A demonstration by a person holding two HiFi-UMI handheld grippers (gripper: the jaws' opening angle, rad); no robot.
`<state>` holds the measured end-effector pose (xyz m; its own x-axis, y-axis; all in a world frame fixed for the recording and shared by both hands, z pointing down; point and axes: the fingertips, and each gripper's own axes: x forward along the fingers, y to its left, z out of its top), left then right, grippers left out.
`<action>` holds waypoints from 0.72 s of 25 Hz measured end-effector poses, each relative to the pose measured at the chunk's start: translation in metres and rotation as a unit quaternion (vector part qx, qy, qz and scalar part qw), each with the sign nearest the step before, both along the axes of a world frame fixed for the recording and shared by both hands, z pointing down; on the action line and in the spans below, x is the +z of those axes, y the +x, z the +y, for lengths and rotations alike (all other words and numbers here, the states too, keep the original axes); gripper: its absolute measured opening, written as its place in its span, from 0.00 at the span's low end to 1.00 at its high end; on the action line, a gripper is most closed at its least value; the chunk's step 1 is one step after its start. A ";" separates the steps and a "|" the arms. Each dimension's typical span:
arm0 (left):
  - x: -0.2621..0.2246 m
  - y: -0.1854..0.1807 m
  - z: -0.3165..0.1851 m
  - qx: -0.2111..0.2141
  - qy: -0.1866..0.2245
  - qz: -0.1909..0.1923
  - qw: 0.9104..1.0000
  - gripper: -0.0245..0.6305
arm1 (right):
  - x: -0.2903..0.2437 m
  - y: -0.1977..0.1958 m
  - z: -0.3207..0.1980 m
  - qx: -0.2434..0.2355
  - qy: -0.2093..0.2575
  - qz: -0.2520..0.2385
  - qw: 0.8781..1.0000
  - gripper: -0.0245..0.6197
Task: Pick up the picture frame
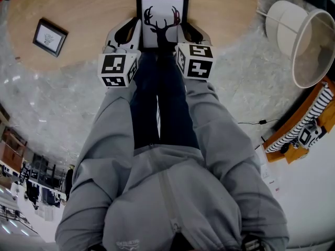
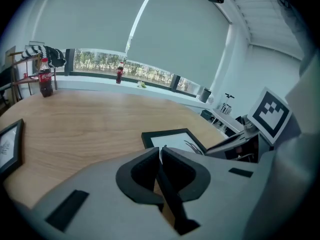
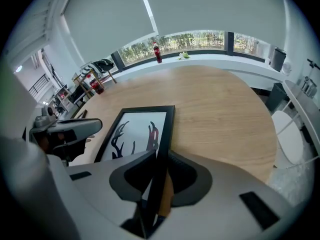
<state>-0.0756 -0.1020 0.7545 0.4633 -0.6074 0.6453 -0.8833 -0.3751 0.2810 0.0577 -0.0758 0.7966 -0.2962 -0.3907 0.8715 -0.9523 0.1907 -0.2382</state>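
The picture frame [image 1: 162, 18], black-edged with a dark deer-antler print on white, is over the near edge of the round wooden table [image 1: 89, 14]. My left gripper [image 1: 127, 34] is shut on its left edge and my right gripper [image 1: 189, 33] is shut on its right edge. In the left gripper view the jaws [image 2: 160, 156] pinch the thin black border, with the frame [image 2: 172, 138] stretching ahead towards the other gripper. In the right gripper view the jaws [image 3: 159, 160] clamp the border of the frame [image 3: 140, 131]. Whether the frame touches the table I cannot tell.
A smaller dark picture frame [image 1: 50, 36] lies on the table at the left. A white lampshade [image 1: 303, 38] lies on the floor to the right, near striped cloth on an orange stand [image 1: 306, 124]. A cola bottle [image 2: 45, 78] stands at the table's far edge.
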 end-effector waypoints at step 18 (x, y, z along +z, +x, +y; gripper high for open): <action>0.014 -0.016 0.104 -0.007 -0.112 0.043 0.993 0.10 | -0.003 -0.007 0.047 -0.012 -0.023 0.013 1.000 0.17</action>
